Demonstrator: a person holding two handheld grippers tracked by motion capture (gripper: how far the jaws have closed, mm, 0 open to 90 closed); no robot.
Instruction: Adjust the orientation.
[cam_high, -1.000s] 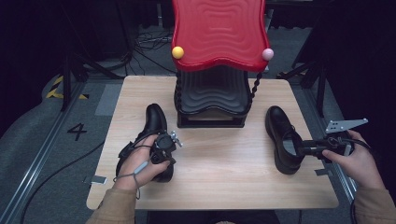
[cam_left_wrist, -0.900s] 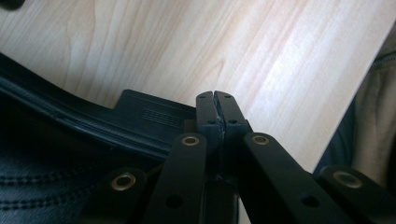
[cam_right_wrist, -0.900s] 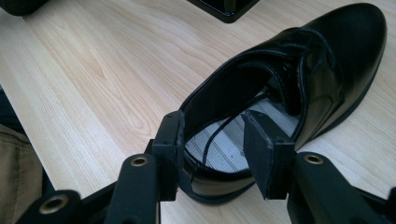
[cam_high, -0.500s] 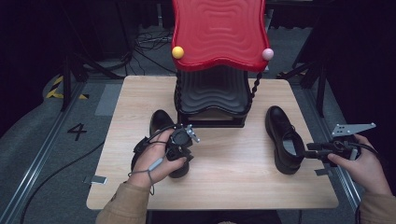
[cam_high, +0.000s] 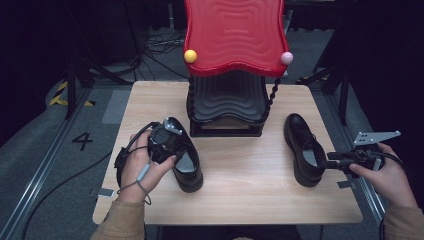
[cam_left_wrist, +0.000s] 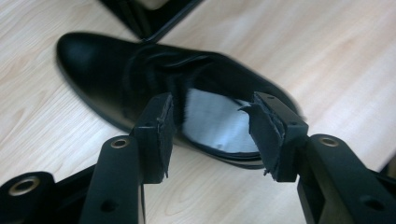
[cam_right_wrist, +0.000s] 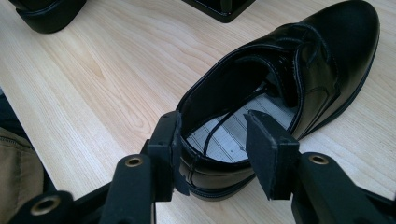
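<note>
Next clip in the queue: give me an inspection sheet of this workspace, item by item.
Surface: light wooden table, bare around the shoes.
Job's things: left black shoe and right black shoe, both flat on their soles; two-tier rack with red top shelf and black lower shelf.
Clutter: nothing seen.
Tongs: left tongs open over the left shoe's opening; right tongs open, straddling the right shoe's heel rim.
Cables: cable on the left tongs; more on the floor behind.
Surroundings: grey floor, a painted 4, dark stands.
</note>
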